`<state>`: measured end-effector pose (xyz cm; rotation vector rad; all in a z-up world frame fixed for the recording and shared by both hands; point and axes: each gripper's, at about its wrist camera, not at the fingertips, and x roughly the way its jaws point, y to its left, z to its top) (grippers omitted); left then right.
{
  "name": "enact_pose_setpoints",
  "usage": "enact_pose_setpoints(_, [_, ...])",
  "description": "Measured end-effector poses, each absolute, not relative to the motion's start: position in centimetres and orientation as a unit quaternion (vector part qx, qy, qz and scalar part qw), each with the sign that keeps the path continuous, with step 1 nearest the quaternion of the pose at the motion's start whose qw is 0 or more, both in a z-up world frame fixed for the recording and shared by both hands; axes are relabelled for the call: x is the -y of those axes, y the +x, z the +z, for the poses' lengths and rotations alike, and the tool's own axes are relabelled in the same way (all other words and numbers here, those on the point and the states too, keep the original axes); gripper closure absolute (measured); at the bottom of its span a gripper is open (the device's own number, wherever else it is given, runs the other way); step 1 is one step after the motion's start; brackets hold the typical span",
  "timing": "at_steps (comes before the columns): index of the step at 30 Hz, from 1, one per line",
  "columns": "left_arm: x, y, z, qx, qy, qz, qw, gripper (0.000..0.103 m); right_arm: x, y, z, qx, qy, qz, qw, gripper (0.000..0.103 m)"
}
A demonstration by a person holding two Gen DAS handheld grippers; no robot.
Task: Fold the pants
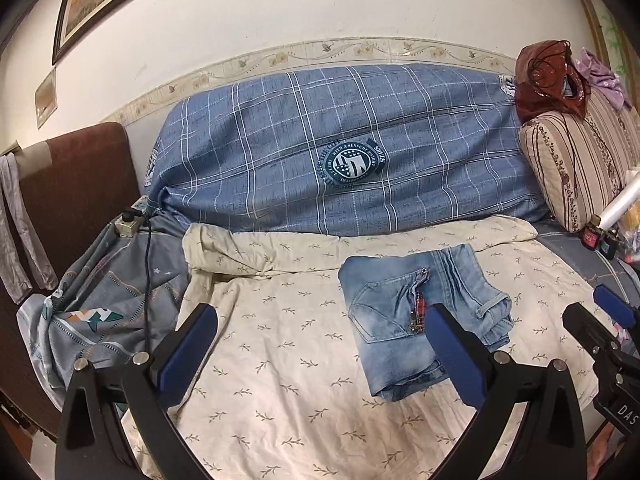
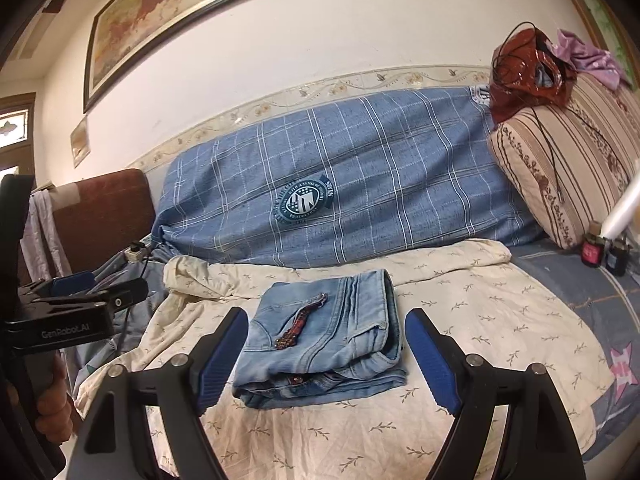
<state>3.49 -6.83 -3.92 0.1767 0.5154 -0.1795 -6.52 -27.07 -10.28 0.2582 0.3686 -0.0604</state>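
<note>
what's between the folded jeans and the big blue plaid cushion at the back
Only the cream leaf-print sheet, its far edge rumpled against the blue plaid cushion; nothing else lies behind the folded jeans. The right wrist view shows this best.

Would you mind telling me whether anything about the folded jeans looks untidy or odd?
The jeans lie folded on the cream sheet, but the fly gapes, showing red patterned lining, and the near edges sit uneven.

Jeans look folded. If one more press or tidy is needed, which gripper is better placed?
Probably right: the folded jeans lie centred between the open right gripper fingers. The open left gripper sits offset, jeans beside its right finger.
</note>
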Motion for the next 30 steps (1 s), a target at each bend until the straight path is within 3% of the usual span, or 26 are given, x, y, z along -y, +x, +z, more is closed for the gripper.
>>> enact_pose_setpoints(30, [4.2, 4.3, -5.7, -0.282, 0.076, -0.058, 0.955, 0.000, 24.1, -5.8, -10.5, -0.198, 0.092, 0.003, 0.976, 0.019])
